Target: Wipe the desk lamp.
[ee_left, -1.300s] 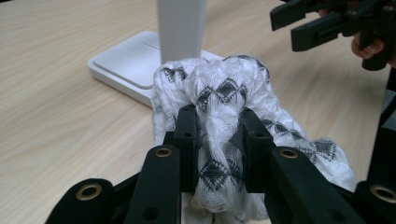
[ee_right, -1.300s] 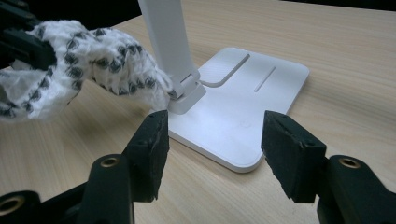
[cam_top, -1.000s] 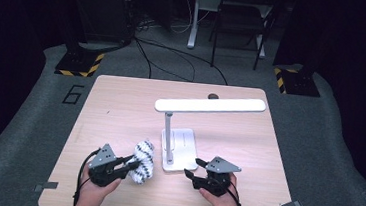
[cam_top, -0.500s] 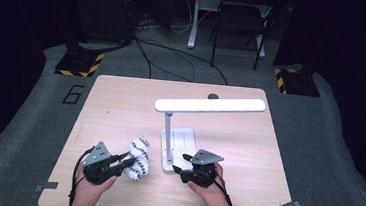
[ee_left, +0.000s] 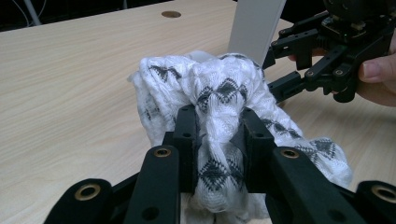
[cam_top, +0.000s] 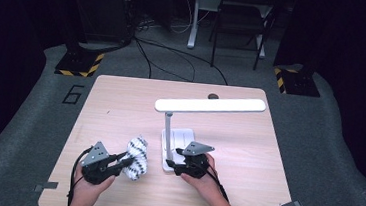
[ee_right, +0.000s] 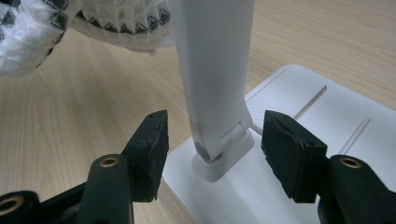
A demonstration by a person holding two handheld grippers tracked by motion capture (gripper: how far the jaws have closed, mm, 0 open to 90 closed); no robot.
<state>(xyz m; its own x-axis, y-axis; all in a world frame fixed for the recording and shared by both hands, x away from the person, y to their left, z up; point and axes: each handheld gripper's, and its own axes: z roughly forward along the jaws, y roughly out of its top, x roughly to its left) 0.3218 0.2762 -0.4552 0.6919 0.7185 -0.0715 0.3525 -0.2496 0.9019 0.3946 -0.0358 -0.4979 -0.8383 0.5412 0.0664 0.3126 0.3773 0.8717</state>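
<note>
Dark room, cables and striped floor stands behind; pale wooden table (cam_top: 120, 107) in front of me. My left gripper (cam_top: 124, 161) is clamped on a white cloth with black diamond pattern (cam_top: 136, 156), a bunched fold of it pinched tight between the jaws, the rest hanging in a lump past the tips, near the table's front edge. Just to its right stands a white desk lamp (cam_top: 210, 105), flat base (cam_top: 184, 135) on the table, thin post (cam_top: 168, 132) rising to a long level head. My right gripper (ee_right: 212, 140) has its jaws wide, one on each side of the foot of the post at its hinge, over the base's near corner; neither pad touches the post. Against a second ago: my right hand has slid leftward from beside the base onto it, jaws now straddling the post; the left hand and cloth sit much where they were, grip unchanged. No containers on the table; a small dark round spot (cam_top: 213, 96) lies at the far edge.
</note>
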